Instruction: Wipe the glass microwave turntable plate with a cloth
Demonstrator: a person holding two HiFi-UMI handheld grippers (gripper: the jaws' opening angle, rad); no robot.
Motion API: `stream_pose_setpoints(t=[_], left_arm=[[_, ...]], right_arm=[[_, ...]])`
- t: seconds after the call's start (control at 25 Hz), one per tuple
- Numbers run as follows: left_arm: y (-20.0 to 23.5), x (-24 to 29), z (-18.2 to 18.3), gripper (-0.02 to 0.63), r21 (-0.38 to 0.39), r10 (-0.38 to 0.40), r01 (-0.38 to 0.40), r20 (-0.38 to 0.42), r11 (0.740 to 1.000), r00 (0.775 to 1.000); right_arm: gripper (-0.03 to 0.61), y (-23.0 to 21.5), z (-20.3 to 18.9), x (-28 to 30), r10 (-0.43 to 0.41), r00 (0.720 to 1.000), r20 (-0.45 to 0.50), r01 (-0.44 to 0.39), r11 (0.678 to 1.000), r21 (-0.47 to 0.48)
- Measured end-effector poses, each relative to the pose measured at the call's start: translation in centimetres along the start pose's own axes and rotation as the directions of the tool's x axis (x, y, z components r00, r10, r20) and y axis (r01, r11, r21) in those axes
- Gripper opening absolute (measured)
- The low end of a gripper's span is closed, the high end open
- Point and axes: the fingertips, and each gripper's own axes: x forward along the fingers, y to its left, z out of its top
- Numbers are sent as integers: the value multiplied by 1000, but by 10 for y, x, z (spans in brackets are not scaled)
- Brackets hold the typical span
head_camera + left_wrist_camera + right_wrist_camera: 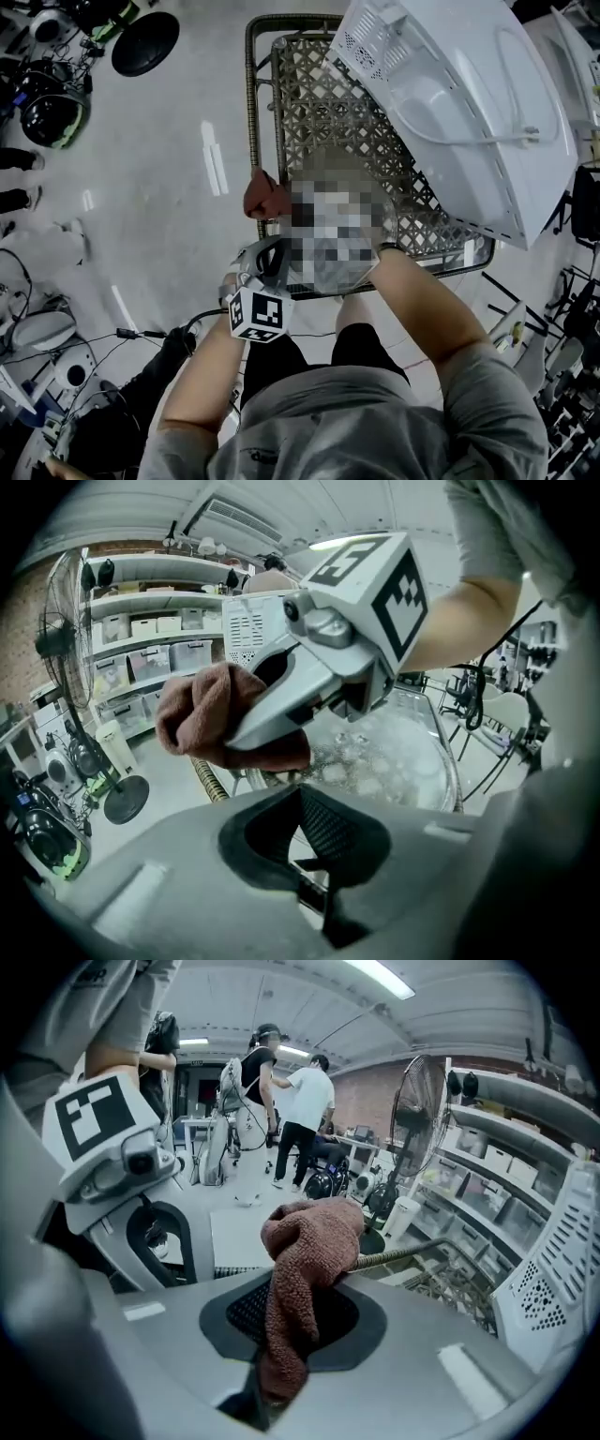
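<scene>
**Glass turntable plate held in the air, cloth at its rim**

The glass plate (394,757) is round and clear, with a raised rim. Pale blotches and fine speckles cover most of its face, and the things behind it show through. It hangs tilted in front of the person, above the near edge of a metal lattice surface (328,103). In the head view a mosaic patch covers most of it.

The left claw (309,846) is pressed onto the plate's near rim and carries it clear of the surface.

The cloth (305,1269) is reddish-brown, nubbly and bunched into a lump. The right claw (286,1335) pinches its lower part, and the free end bulges out past the pads. Seen from the left gripper view, this claw reaches across the plate and puts the cloth at the plate's left rim. Whether the cloth presses on the glass cannot be told.

A white microwave (459,103) sits on the far right of the lattice surface. Round about are a pale floor (169,187), shelves of storage boxes (159,630), a pedestal fan (417,1119) and standing people (305,1119).
</scene>
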Motion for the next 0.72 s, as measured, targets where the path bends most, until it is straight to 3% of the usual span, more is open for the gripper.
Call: stream_pose_setpoints(t=[0.4,0.72], left_arm=[[1,0,1,-2,-36,18,-18,4,999,1000],[1,1,1,-2,-50,22,-22,4,999,1000]], right_arm=[[71,-25,-47,-23,-50,994,-100,58,996,70],[71,-51,-105,-79,-136,966,-220,172,973,157]])
